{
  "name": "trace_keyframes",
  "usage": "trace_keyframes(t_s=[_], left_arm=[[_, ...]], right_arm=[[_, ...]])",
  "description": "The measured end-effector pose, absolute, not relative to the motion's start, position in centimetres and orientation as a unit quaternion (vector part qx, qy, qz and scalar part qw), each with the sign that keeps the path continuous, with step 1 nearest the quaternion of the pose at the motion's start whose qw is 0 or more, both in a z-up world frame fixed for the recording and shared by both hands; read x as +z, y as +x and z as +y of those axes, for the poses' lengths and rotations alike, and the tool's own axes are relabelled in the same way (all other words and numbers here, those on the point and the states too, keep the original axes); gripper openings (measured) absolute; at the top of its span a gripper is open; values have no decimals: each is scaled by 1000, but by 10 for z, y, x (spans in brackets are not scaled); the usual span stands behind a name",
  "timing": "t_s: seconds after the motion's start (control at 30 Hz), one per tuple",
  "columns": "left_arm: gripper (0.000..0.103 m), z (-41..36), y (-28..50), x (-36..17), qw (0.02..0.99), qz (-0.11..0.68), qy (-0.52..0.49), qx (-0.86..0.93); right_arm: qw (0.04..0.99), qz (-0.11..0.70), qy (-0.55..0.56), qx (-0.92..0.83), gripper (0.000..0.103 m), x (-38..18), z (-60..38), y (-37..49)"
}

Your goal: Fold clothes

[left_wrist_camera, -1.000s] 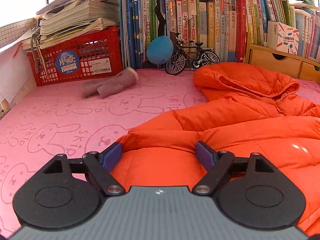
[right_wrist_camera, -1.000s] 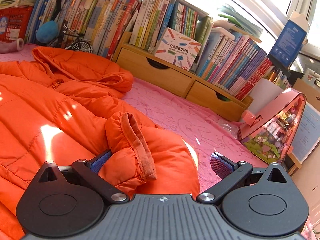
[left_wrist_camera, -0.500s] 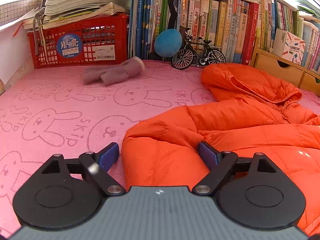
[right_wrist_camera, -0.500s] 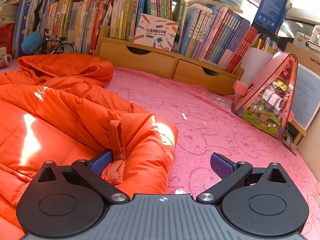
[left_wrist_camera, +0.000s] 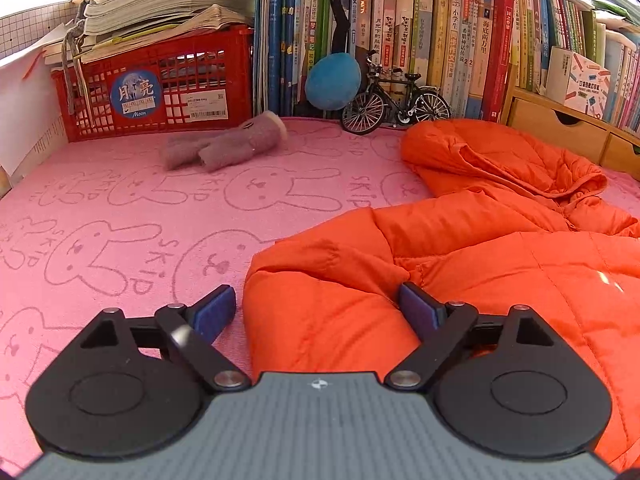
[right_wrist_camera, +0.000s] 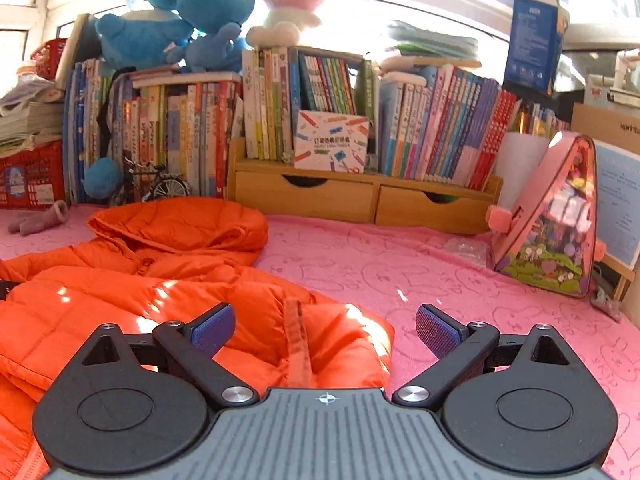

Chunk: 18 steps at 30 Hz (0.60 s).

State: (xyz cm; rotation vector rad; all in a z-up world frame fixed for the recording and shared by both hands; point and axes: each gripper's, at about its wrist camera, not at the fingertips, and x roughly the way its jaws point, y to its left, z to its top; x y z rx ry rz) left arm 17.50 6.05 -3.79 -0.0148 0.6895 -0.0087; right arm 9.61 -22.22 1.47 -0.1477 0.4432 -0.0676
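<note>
The orange padded jacket (left_wrist_camera: 500, 280) is spread on the pink bunny-print cover (left_wrist_camera: 120, 220), hood towards the row of books (left_wrist_camera: 420, 40). Both sleeves are seen lying in over or against the body panel.

The left hand-held gripper (left_wrist_camera: 316, 308) is held with its jaws wide apart, straddling the rounded end of one sleeve; nothing is clamped. The right hand-held gripper (right_wrist_camera: 324, 326) is likewise spread wide, over the other sleeve end and its cuff band (right_wrist_camera: 298, 344); nothing is gripped.

Risks from this state:
- The padded fabric is bulky and slick. If only the outer layer is pinched, slippage is likely and the fold may spring back.
- If several layers are caught together, the body panel may be dragged along and the fold skewed.
- The model bicycle (left_wrist_camera: 394, 98) stands just beside the hood; it could be knocked over if the jacket is pushed towards the books.

Limits of view:
- The hem and lower body of the jacket are cut off behind both gripper housings.
- Whether the zip is closed cannot be made out.
- Whether the lower fingertips touch the fabric cannot be determined.
- The stage of folding is not settled by this layout.
</note>
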Motion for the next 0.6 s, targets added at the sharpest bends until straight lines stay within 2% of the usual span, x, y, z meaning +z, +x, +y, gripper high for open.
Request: trace_keyframes(t_s=[0.1,0.17,0.33,0.43,0.6], left_arm=[[90,60,175,-38,941,338,-8,-4],[90,61,175,-38,941,338,-9,-3],[90,63,175,-38,941,338,-13,0],[91,63,174,-37,941,338,-14,1],[92,63,175,-37,941,339,-14,2]], right_arm=[[979,181,-88,2,101,34,-191,101],[978,186,-87,41,101,35,-157,128],[962,260,-32,75,99,9,-111,187],[955,292,-28,38,98,-15,-124,189],[956,291,-15,-41,98,-29,-197,165]])
